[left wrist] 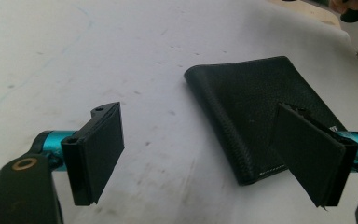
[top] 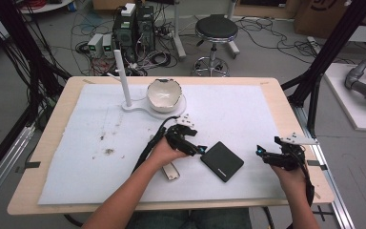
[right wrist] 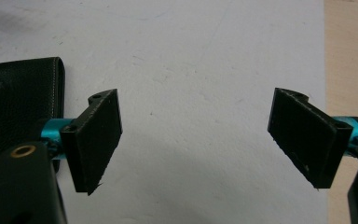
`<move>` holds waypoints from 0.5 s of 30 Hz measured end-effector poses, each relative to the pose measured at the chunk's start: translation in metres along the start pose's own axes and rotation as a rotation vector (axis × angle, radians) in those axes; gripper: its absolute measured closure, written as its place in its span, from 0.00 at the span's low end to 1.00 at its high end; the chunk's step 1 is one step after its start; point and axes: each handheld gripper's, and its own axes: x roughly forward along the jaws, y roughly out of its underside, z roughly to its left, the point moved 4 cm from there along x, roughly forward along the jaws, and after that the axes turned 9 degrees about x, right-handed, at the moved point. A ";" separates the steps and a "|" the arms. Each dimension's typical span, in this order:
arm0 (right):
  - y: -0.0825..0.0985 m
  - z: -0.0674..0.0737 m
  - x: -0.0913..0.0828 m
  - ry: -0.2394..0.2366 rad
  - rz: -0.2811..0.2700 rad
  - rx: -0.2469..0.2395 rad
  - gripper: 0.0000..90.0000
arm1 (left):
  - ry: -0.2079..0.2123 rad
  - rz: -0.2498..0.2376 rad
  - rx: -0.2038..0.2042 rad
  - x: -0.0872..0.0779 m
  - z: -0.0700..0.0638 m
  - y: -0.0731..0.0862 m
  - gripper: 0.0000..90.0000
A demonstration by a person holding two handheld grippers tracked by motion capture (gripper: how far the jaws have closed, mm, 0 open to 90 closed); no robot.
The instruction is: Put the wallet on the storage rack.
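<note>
- A black wallet (top: 222, 161) is seen lying flat on the white mat (top: 248, 109) in the high view, near the front edge of the table (top: 286, 102) and between the two hands.
- A small pale mark is visible near the wallet's stitched edge in the left gripper view (left wrist: 261, 116), but it is too small and blurred to be read; no legible writing is found on any other thing.
- The left gripper (top: 201, 149) is held with its tips just beside the wallet's left corner; in the left gripper view (left wrist: 214, 154) its jaws are spread wide and nothing is gripped, the right jaw being seen in front of the wallet and the left jaw over bare mat.
- The right gripper (top: 259, 151) is held to the right of the wallet and apart from it; in the right gripper view (right wrist: 198, 140) its jaws are likewise spread and empty, with a corner of the wallet (right wrist: 18, 102) at the left edge and a strip of bare wood at the right.
- In the high view a broken white bowl (top: 163, 94) and a white upright post (top: 122, 78) are shown on a shared white base at the far side of the mat, and a small white object (top: 171, 171) is seen beside the left forearm.
- A black stool (top: 216, 29) and tangled cables are seen on the floor beyond the table.
</note>
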 end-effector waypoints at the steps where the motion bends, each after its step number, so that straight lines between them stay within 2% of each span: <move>1: 0.000 -0.001 -0.001 0.001 -0.002 -0.002 0.20 | 0.006 0.009 0.006 0.003 -0.002 -0.001 0.19; 4: 0.002 -0.002 -0.003 0.008 -0.004 -0.003 0.20 | 0.023 0.027 0.015 0.011 -0.005 -0.001 0.19; 9: 0.004 -0.003 -0.007 0.022 -0.003 -0.009 0.20 | 0.025 0.036 0.012 0.017 -0.006 -0.003 0.19; 15: 0.006 -0.003 -0.009 0.032 0.003 -0.018 0.20 | 0.041 0.064 0.030 0.029 -0.010 -0.005 0.20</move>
